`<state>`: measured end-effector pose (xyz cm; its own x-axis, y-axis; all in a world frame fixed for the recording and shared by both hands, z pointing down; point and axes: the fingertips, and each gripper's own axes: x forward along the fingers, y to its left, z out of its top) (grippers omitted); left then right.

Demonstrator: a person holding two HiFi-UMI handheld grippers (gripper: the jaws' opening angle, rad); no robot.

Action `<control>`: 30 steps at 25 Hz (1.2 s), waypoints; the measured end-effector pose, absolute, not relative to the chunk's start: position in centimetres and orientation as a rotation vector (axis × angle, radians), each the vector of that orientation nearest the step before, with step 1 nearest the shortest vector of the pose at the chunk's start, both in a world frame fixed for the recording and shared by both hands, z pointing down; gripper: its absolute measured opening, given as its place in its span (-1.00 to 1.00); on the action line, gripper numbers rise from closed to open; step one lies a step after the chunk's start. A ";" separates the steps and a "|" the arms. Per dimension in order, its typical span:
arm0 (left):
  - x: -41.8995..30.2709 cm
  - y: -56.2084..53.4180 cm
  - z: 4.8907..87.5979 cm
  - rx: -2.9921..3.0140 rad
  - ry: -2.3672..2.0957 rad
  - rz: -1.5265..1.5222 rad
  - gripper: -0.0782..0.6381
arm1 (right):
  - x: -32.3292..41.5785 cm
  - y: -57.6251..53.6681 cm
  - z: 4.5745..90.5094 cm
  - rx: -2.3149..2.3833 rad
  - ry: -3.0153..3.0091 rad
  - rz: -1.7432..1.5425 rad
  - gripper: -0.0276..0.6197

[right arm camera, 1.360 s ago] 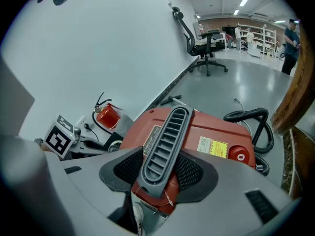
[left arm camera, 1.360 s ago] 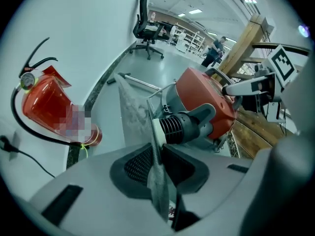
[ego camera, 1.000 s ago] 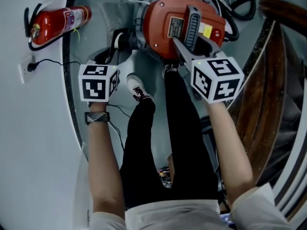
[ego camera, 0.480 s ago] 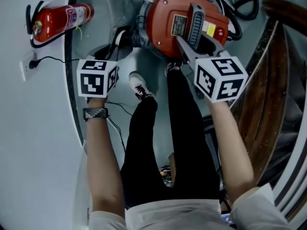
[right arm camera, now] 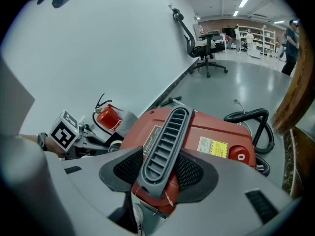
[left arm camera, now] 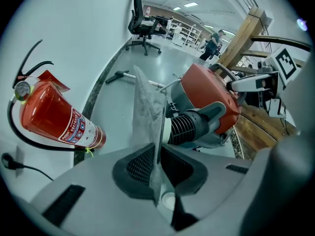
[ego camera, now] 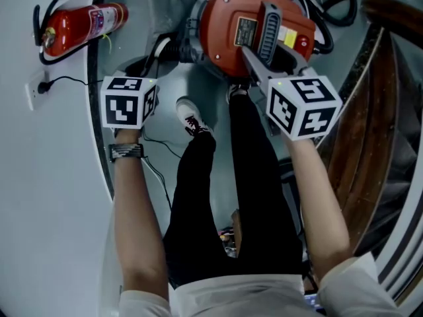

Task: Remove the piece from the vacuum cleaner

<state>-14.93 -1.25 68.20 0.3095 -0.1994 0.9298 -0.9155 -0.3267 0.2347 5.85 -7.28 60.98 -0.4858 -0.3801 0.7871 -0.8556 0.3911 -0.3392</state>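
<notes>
The red vacuum cleaner (ego camera: pixel 225 32) stands on the floor ahead of me, and my right gripper (ego camera: pixel 264 58) is shut on its grey slotted handle (right arm camera: pixel 165 141). My left gripper (left arm camera: pixel 156 176) is left of the vacuum, shut on a thin, flat, dusty grey piece (left arm camera: pixel 146 107) that stands edge-on between the pads. The piece is apart from the vacuum body (left arm camera: pixel 209 90) and its ribbed hose socket (left arm camera: pixel 189 127). In the head view the piece (ego camera: pixel 162 22) shows as a pale sheet beyond the left gripper (ego camera: pixel 149 65).
A red fire extinguisher (ego camera: pixel 82 26) lies by the wall at left, near a wall socket (ego camera: pixel 34 91) with a cable. The black hose (right arm camera: pixel 251 119) curls behind the vacuum. My shoe (ego camera: pixel 192 121) is just below it. Wooden stair rails (ego camera: pixel 370 111) stand at right.
My left gripper has drifted left and a little farther from the vacuum with the flat piece in it. The right gripper has stayed on the handle.
</notes>
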 end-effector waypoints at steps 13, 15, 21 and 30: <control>-15.4 -2.1 68.1 1.769 -1.054 1.137 -0.67 | 5.8 -7.3 60.9 1.040 -2.053 1.047 -0.28; -15.6 -2.3 68.1 1.767 -1.079 1.153 -0.67 | 5.8 -7.3 60.9 1.036 -2.057 1.053 -0.28; -16.4 -3.4 67.9 1.762 -1.118 1.135 -0.69 | 5.7 -7.3 60.9 1.037 -2.057 1.053 -0.28; -17.2 -3.5 66.8 1.799 -1.132 1.178 -0.69 | 5.9 -7.0 60.7 1.041 -2.044 1.054 -0.28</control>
<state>-17.24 -3.51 66.76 0.2056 -0.2893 0.9349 -0.9225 -0.3762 0.0864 5.86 -7.03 60.69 -0.5067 -0.3650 0.7811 -0.8479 0.3747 -0.3749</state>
